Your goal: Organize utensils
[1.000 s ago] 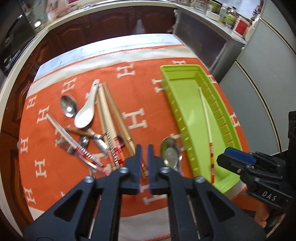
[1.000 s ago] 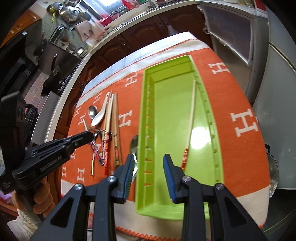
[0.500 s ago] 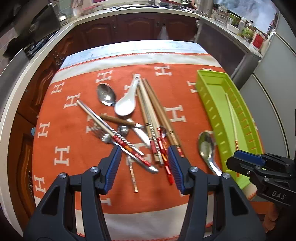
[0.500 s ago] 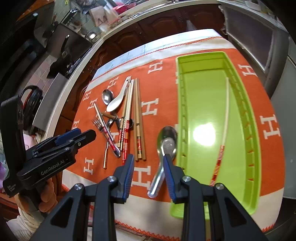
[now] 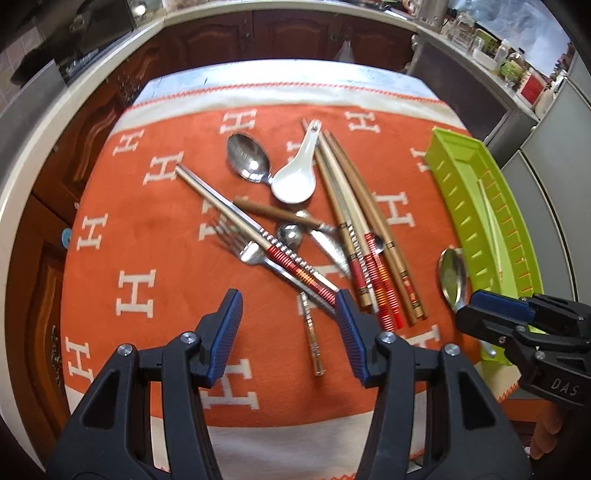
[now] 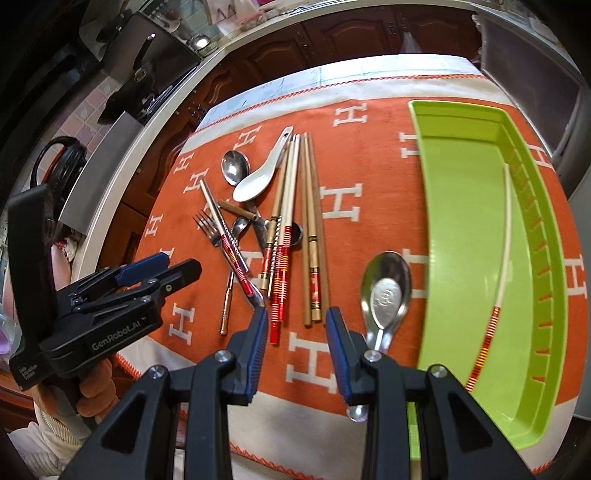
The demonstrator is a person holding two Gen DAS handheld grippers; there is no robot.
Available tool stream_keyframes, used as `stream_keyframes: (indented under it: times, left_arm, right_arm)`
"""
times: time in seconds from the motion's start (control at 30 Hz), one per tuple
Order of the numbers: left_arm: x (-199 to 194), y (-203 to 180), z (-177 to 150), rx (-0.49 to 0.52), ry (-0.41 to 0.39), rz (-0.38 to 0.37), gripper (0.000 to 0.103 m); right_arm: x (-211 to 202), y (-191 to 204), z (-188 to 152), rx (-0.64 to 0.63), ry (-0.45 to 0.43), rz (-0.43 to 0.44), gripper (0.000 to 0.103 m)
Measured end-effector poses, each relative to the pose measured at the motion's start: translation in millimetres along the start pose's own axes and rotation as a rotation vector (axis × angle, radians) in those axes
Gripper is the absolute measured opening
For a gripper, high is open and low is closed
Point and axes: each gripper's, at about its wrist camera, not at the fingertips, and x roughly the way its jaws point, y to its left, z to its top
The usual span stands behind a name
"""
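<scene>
A heap of utensils lies on the orange cloth (image 5: 147,229): a white ceramic spoon (image 5: 297,173), a steel spoon (image 5: 247,157), a fork (image 5: 240,245), several chopsticks (image 5: 364,236) and a knife (image 5: 325,243). A big steel spoon (image 6: 386,291) lies beside the green tray (image 6: 469,229), which holds one white chopstick (image 6: 502,266). My left gripper (image 5: 288,325) is open and empty, above the near end of the heap. My right gripper (image 6: 295,332) is open and empty, between the chopstick ends and the big spoon.
The cloth covers a table whose edges drop to dark wooden cabinets (image 5: 295,33) at the back. A grey appliance (image 6: 535,55) stands at the right, close to the tray. A counter with jars (image 5: 517,70) runs at the far right.
My left gripper went from shut to open and swung left over the utensil heap. My right gripper moved left off the tray, toward the chopsticks and big spoon.
</scene>
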Motion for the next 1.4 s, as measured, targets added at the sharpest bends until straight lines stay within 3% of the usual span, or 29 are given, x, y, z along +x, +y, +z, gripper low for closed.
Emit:
stream_keyframes:
  times: [0.27,0.47,0.73,0.9,1.1,1.23,1.4]
  left_arm:
    - [29,31,-7,-0.051,0.049,-0.01,0.049]
    - [45,54,-7,-0.116,0.073,-0.073,0.049]
    - [57,83,4,-0.217,0.057,-0.151,0.049]
    - [59,82,10,-0.212,0.063,-0.174,0.049]
    - [59,71,17,-0.181,0.071,-0.202,0.049]
    - [53,62,23,-0.139,0.055,-0.215,0.049]
    - [48,49,31,-0.09,0.04,-0.222,0.049]
  right_arm:
    - [16,8,9,-0.012,0.022,-0.037,0.032]
    - [24,4,15,-0.019,0.026,-0.12,0.032]
    - [40,16,23,-0.048,0.054,-0.055,0.032]
    - [56,20,35,-0.042,0.078,-0.025,0.032]
    - [76,13,50,0.008,0.121,0.02,0.02]
    - [86,10,54,0.025,0.14,0.038,0.005]
    - [85,7,54,0.036,0.112,0.049,0.0]
